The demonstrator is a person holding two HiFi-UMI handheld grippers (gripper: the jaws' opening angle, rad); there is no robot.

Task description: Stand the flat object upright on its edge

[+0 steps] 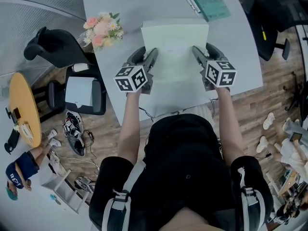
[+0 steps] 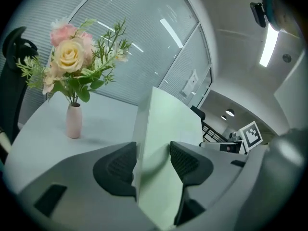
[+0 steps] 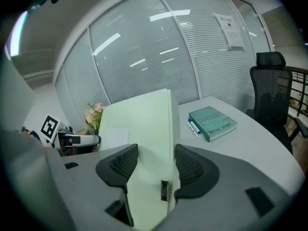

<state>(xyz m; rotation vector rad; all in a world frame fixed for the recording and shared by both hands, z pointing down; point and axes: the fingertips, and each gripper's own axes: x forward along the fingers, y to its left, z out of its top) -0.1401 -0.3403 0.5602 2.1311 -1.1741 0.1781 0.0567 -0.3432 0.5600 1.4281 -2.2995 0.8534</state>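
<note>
pale green box (image 1: 175, 52) is mid table (image 1: 125, 13), nearer the front edge. it is tipped up, top edge raised; cannot tell if it's fully upright. left gripper (image 1: 148, 52) pinches the box's left side, pads on both faces. right gripper (image 1: 202, 48) pinches the right side the same way. flowers (image 1: 102, 29) stand by the table's left edge. book (image 1: 208, 1) and pen (image 1: 192, 4) lie near the far right corner.
</note>
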